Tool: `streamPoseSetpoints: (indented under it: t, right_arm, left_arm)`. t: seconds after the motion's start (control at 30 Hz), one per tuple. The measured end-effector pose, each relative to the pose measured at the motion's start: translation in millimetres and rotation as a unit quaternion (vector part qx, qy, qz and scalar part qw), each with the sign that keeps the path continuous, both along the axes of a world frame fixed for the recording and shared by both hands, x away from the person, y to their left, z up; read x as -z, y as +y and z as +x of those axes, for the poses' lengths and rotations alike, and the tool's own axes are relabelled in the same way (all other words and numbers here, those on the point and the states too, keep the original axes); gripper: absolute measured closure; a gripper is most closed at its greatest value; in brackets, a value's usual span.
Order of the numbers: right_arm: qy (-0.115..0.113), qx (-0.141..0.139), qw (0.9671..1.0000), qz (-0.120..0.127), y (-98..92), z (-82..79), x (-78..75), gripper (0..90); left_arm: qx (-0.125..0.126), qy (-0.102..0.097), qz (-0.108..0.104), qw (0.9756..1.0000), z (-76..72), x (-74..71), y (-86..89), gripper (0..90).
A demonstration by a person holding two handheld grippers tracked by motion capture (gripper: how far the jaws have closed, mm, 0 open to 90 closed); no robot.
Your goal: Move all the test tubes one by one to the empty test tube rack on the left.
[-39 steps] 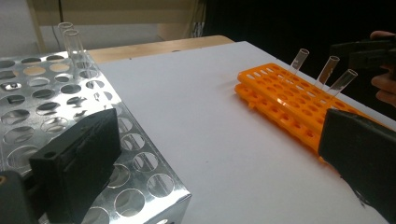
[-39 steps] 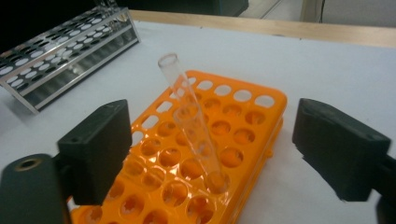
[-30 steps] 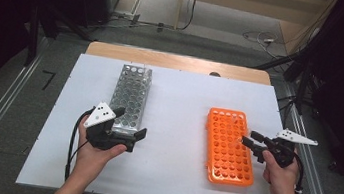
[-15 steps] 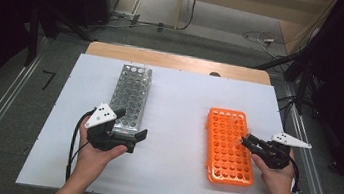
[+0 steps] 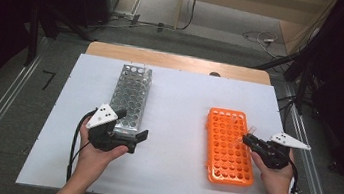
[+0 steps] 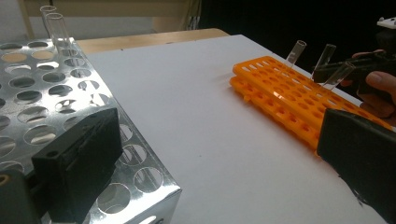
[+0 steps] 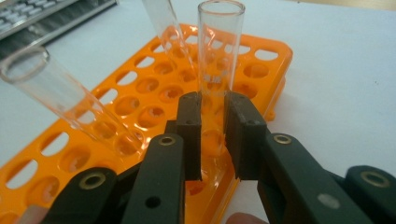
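Glass tube stands upright in the orange rack near its right edge, clamped between the pads of the right gripper, whose jaws have just been closing onto it. Right hand reaches in low from the rack's right side. Left gripper rests open at the metal rack's near end, jaws wide apart, left hand beneath.

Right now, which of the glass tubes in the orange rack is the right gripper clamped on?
The upright test tube at the orange rack's right edge: the right gripper has just closed its jaws on it. The two other tubes lean free.
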State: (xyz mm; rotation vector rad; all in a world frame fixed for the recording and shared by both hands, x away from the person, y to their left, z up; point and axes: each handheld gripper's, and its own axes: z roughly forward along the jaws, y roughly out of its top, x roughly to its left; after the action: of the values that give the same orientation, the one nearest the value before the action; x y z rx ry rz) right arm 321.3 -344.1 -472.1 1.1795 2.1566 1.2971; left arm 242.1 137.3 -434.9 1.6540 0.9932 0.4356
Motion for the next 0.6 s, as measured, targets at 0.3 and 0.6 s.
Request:
streamPoseSetpoints:
  t: [0.3,0.6]
  right_arm:
    - [-0.013,0.018,0.9995,0.021,-4.0,-6.6,-23.2,73.8]
    - [-0.031,0.018,0.9986,0.038,-5.3,-14.0,-45.8,73.9]
  left_arm:
    - [0.004,0.000,0.002,1.0000,-0.3,-0.4,-1.6,0.0]
    - [0.010,-0.002,0.001,0.9999,-1.2,-1.9,-4.2,0.2]
